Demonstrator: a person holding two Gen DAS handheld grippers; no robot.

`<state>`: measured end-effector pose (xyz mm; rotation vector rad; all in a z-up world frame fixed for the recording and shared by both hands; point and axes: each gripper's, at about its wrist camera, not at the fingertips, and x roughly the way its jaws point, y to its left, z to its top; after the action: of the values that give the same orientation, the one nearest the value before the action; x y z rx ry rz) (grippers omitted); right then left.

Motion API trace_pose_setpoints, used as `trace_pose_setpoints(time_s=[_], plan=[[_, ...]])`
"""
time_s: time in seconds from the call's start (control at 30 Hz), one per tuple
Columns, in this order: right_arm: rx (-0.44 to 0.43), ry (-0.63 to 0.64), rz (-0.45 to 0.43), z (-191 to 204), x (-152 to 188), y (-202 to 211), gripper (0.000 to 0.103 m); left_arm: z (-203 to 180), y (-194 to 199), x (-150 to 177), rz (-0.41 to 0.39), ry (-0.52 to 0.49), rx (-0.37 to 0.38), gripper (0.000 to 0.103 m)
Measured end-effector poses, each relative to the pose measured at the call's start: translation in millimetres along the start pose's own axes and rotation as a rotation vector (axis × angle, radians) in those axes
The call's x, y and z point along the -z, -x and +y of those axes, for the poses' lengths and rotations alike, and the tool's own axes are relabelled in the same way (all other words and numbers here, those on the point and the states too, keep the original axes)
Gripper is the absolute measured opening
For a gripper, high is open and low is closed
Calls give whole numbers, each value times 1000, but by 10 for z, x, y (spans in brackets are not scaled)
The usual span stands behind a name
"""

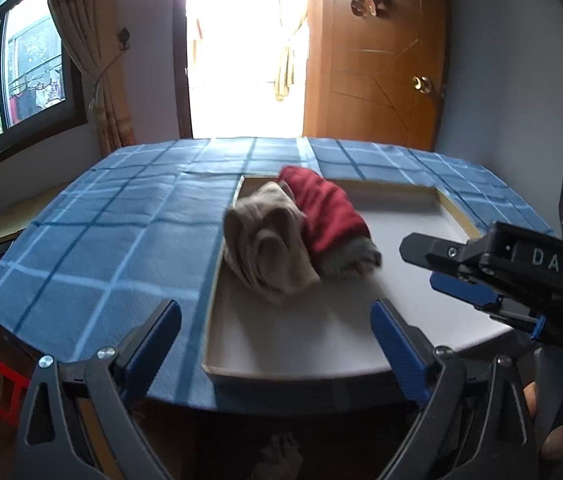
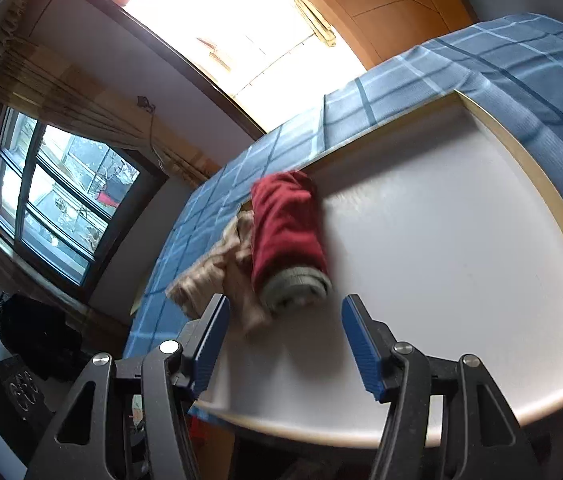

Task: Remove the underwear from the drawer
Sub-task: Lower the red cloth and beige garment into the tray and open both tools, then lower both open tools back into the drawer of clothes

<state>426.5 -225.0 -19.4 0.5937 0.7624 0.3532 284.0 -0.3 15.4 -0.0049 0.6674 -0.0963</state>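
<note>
- Lying in the open drawer's (image 1: pixel 433 312) far left corner: a beige underwear bundle (image 1: pixel 267 248) touching a rolled red one (image 1: pixel 327 210).
- Left gripper (image 1: pixel 277 344) fingers spread wide, empty, short of the bundle.
- Right gripper (image 2: pixel 285 340) fingers apart, holding nothing.
- Blue checked cloth (image 1: pixel 101 232) covers the desk around the drawer.
</note>
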Motion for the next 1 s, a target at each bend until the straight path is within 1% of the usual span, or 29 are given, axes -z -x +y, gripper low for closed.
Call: trace_pose_setpoints(time_s=[0.17, 0.27, 0.5, 0.6, 0.67, 0.73, 0.87, 1.0], plan=[[21, 35, -18, -8, 163, 151, 61, -74, 54, 135, 21, -5, 14, 97], [52, 79, -38, 6, 237, 270, 61, -111, 91, 186, 25, -8, 22, 97], [109, 147, -56, -26, 406, 473, 61, -142, 195, 344, 32, -39, 10, 97], [127, 183, -67, -61, 506, 570, 61, -141, 217, 433, 49, -51, 12, 97], [154, 202, -62, -66, 560, 618, 61, -147, 232, 483, 56, -58, 15, 97], [152, 215, -55, -102, 638, 677, 61, -145, 251, 547, 63, -63, 23, 97], [182, 256, -50, -163, 792, 777, 61, -136, 250, 671, 88, -72, 27, 97], [191, 255, -23, -269, 926, 809, 61, -123, 221, 778, 117, -78, 26, 97]])
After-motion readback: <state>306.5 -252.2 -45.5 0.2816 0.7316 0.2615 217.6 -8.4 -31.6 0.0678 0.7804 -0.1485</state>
